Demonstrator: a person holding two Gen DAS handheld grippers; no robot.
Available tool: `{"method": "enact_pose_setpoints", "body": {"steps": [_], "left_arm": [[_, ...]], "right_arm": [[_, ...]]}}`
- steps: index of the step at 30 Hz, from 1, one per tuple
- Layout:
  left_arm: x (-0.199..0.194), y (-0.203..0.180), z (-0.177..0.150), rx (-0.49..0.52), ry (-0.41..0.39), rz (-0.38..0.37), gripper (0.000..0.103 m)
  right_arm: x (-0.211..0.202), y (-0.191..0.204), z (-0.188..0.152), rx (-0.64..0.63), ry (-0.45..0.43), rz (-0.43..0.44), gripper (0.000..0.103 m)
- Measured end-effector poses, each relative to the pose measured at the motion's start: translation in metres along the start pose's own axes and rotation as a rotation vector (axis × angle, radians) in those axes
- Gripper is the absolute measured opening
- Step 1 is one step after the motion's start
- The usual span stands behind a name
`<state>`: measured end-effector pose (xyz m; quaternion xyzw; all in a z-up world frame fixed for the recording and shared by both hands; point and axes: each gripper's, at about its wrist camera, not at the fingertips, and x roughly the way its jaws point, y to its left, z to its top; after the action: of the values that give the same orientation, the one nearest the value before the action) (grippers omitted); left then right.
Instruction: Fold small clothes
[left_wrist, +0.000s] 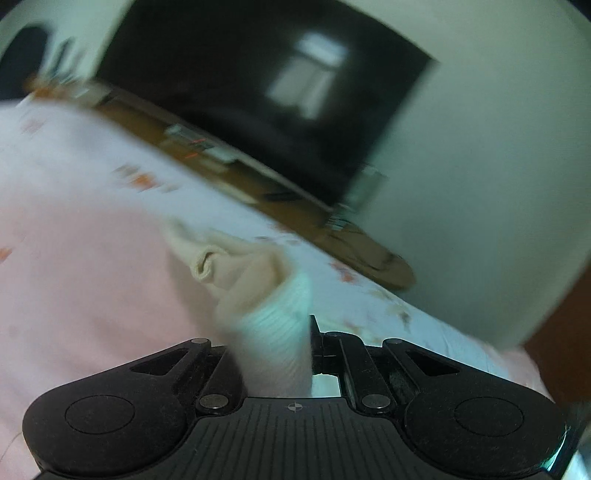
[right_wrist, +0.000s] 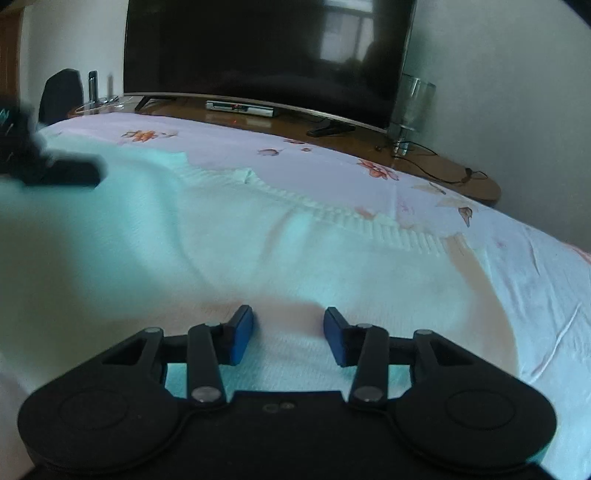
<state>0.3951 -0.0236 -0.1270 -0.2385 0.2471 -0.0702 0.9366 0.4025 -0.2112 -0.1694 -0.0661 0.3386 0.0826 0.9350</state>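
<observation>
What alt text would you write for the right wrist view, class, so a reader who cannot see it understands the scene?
Open blue-padded tongs rest on a pale knitted sweater spread over a floral bedsheet. Behind the bed, a dark television stands on a wooden cabinet; the other tongs blur in at left.

pale ribbed-knit cloth sweater (right_wrist: 295, 258), soft and matt; glossy brown wooden tv stand (right_wrist: 369, 147); smooth floral cotton bedsheet (right_wrist: 498, 266).
</observation>
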Motion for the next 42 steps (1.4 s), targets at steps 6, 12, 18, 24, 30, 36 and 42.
{"method": "enact_pose_setpoints", "body": {"steps": [6, 12, 18, 24, 30, 36, 42], "left_arm": [[0.029, -0.076, -0.027, 0.241, 0.145, -0.139, 0.008], [0.04, -0.103, -0.069, 0.324, 0.333, -0.171, 0.009], [0.014, -0.11, -0.065, 0.371, 0.368, -0.17, 0.065], [-0.03, -0.112, -0.056, 0.424, 0.313, -0.194, 0.079], [-0.027, -0.065, -0.018, 0.327, 0.247, -0.044, 0.079], [-0.008, -0.041, -0.01, 0.307, 0.221, 0.038, 0.079], [0.013, -0.048, -0.009, 0.313, 0.207, 0.044, 0.079]], "right_arm": [[-0.045, -0.073, -0.009, 0.246, -0.071, -0.018, 0.042], [-0.071, -0.137, -0.038, 0.472, -0.059, 0.026, 0.045], [-0.081, -0.149, -0.045, 0.586, -0.071, 0.128, 0.047], [-0.08, -0.141, -0.029, 0.552, -0.048, 0.153, 0.068], [-0.044, -0.14, -0.033, 0.62, 0.037, 0.216, 0.057], [-0.032, -0.134, -0.033, 0.593, 0.033, 0.213, 0.042], [-0.037, -0.125, -0.026, 0.513, 0.006, 0.195, 0.016]]}}
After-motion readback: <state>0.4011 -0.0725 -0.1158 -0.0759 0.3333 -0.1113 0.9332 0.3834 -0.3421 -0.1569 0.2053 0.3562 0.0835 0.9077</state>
